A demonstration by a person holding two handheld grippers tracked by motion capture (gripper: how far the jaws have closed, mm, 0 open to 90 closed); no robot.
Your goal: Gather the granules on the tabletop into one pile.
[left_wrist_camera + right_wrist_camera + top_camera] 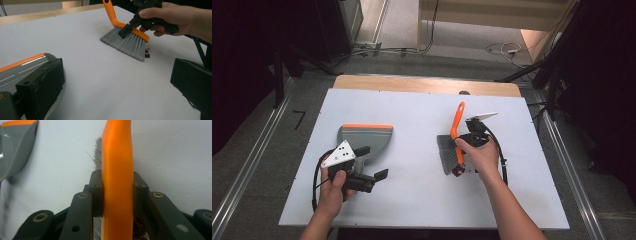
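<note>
The job in hand, as I read it, is sweeping the small red crumbs [147, 54] across the white table [422, 195] into the grey dustpan [364, 140] with its orange lip. To do it well, I think I should keep the bristles flat against the table, draw the hand brush [451, 149] toward the pan in short, low strokes, and hold the pan's lip pressed down so nothing slips beneath it.

My right gripper [468, 144] has its jaws pinching the brush's orange back from both sides, pads tight against the plastic. The brush stands with its bristles on the table right of centre, handle slanting up and away from me, and the crumbs lie just at the near corner of the bristles. My right hand [479, 157] wraps the gripper from behind, forearm angled in from the lower right.

My left gripper [369, 164] has its jaws spread wide, one resting beside the dustpan's handle end, nothing clamped. My left hand [333, 186] sits low at the near left.
</note>
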